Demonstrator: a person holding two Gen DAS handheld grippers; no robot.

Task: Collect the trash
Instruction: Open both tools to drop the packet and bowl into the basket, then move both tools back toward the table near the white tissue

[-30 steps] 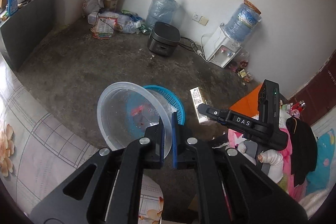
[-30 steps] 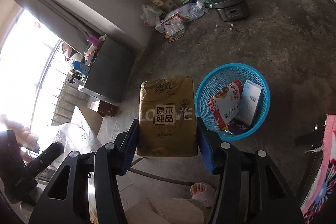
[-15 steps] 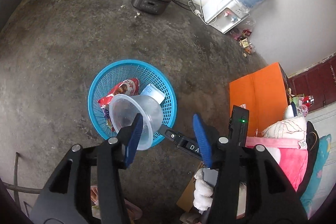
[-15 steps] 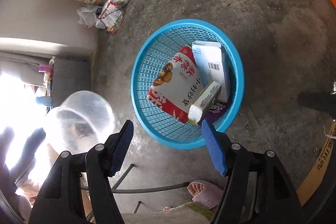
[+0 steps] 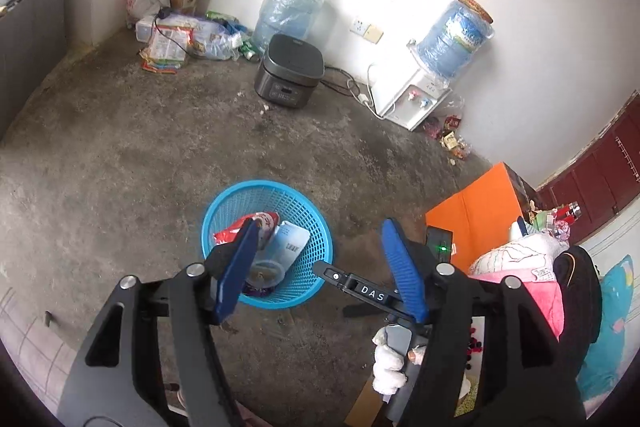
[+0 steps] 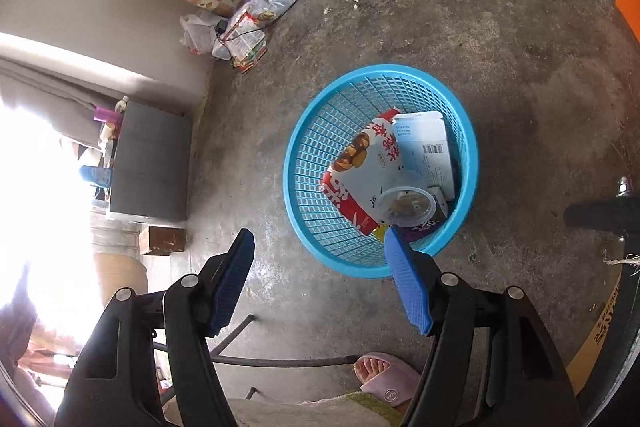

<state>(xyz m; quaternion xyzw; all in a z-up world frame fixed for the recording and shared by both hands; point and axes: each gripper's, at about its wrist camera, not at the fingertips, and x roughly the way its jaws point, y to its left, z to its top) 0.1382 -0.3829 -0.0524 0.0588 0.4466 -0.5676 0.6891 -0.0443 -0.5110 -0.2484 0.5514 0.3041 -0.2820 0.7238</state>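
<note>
The left gripper [image 5: 318, 267] hangs over the concrete floor [image 5: 120, 163], its jaws just spread apart, nothing between them. The right gripper [image 6: 320, 277] is spread wide too, also empty. Just beyond both stands a blue basket [image 6: 304, 147] holding a clear cup [image 6: 406, 207], a red snack bag [image 6: 360, 167] and a white carton [image 6: 426, 143]. A rice cooker [image 5: 290, 77] sits by the far wall.

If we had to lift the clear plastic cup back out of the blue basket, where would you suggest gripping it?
Grip the clear plastic cup by its rim, coming from above. It sits mouth up on the snack bag inside the blue basket, whose wall likely blocks any sideways approach; one finger inside, one outside.
</note>
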